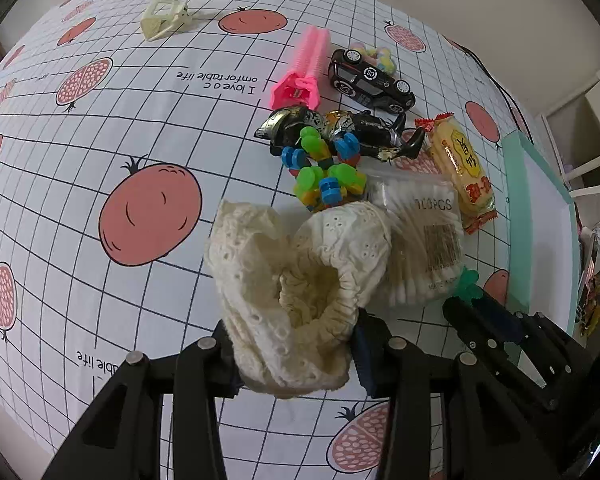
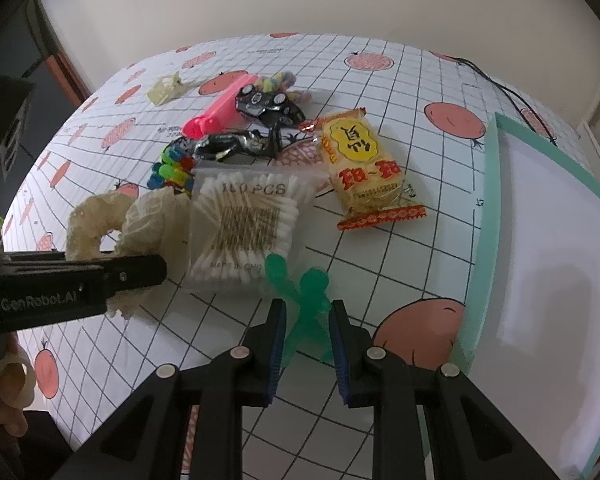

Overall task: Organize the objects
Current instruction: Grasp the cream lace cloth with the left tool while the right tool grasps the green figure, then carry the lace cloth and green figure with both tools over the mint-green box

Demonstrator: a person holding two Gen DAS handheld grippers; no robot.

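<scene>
Our left gripper pinches cream lace cloth above table; right gripper jaws clamp green toy beside tray. Risk: dangling cloth drags cotton swab bag.

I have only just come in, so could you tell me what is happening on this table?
A person is sorting small things with a two-finger gripper in each hand. The left gripper is closed on a cream lace cloth, and the right gripper has a green plastic piece between its fingers. A bag of cotton swabs, a snack packet, a toy car, a pink clip and colourful blocks lie clustered on the tablecloth. A mint-edged tray sits to the right.
</scene>
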